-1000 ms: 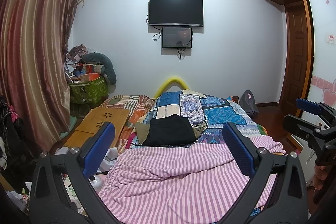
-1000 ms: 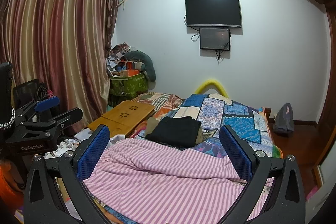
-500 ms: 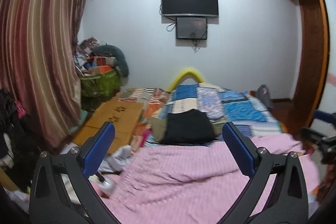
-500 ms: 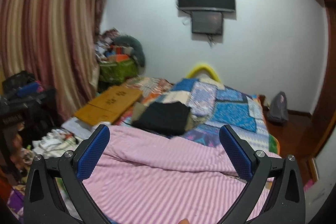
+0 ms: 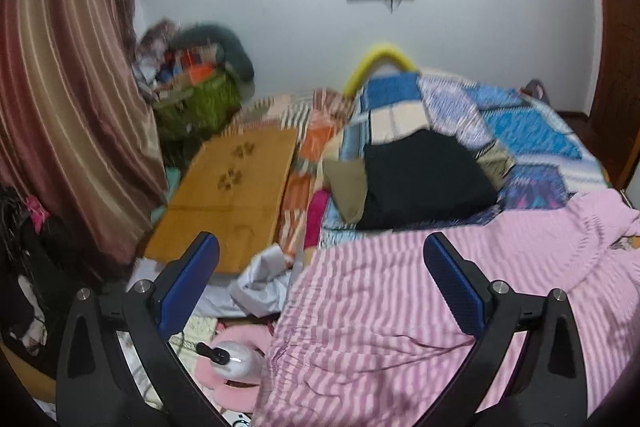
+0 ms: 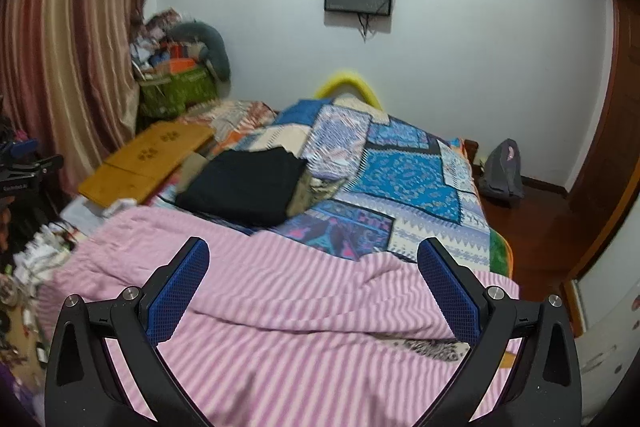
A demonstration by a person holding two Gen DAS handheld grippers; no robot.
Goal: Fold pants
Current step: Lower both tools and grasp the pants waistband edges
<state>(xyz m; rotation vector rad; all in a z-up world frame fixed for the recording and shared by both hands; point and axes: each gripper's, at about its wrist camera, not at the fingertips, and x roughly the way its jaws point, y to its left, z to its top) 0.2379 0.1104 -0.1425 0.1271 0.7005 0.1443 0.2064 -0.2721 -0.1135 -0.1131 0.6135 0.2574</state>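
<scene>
Pants point(image 5: 420, 327), pink-striped, lie spread and rumpled across the near end of the bed point(image 6: 420, 187), laid out, I judge, so each side can be gripped. Left gripper point(image 5: 320, 291) and right gripper point(image 6: 312, 287) both hover above them, jaws wide apart and empty, 1 toward each side.

Pink-striped pants point(image 5: 420, 307) point(image 6: 320, 307) lie rumpled on bed.

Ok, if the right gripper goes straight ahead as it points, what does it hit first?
Probably the pink striped pants, lying right under the open right gripper. The black pile lies farther back; depth is unclear.
</scene>
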